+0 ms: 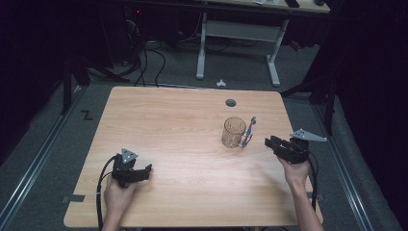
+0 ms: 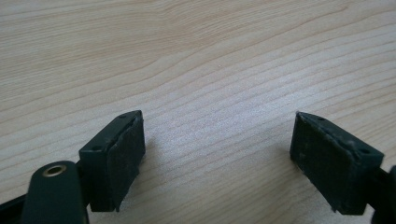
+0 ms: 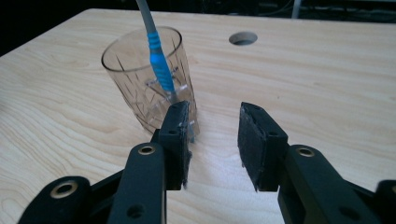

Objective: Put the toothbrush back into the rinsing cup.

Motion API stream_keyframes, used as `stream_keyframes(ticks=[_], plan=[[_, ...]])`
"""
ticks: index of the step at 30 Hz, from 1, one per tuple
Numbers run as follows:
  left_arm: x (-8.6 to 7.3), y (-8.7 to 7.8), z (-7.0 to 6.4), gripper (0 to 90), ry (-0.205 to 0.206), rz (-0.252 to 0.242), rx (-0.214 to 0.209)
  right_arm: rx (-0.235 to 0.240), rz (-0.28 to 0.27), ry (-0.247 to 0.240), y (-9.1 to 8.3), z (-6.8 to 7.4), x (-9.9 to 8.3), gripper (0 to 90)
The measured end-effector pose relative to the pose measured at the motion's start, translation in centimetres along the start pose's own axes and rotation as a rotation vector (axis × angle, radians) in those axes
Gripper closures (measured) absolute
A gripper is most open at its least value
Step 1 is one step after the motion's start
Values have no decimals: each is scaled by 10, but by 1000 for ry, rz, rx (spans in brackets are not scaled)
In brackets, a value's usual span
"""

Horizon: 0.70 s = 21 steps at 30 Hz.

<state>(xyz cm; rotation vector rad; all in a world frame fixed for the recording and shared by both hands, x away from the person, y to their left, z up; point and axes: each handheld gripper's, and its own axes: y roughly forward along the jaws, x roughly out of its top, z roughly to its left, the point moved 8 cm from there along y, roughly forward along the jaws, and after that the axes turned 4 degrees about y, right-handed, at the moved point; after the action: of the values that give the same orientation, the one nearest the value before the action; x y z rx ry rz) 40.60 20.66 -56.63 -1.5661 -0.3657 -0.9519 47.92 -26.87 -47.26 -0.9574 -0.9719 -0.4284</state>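
The pale wooden bench (image 1: 183, 125) has a smooth, matt grain finish. The clear cut-pattern glass tumbler (image 3: 147, 79) looks glossy, and so does the blue and grey plastic toothbrush (image 3: 156, 56). Each black plastic hand-held gripper (image 3: 212, 140) is matt, with rough, worn pads (image 2: 123, 158).

1. The left gripper (image 2: 217, 154) hangs low over a light wooden tabletop (image 2: 201, 56), its two black jaws rising from the bottom edge of the view.
2. The jaws stand wide apart, with bare wood between them and nothing held.
3. Each jaw carries a dark, rough pad (image 2: 125, 156) on its inner face.
4. A brass-ringed hole shows in the black arm at the near left.
5. The wood grain runs across the view in long wavy lines, and soft shadows lie beside the jaws.
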Motion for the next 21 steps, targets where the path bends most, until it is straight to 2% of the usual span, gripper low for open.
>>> stream_keyframes(ticks=[12,21], plan=[[0,0,0,185,0,0,0,-17,17,7,4,-2,-15,638],[0,0,0,185,0,0,0,-32,47,-9,11,-1,-31,633]])
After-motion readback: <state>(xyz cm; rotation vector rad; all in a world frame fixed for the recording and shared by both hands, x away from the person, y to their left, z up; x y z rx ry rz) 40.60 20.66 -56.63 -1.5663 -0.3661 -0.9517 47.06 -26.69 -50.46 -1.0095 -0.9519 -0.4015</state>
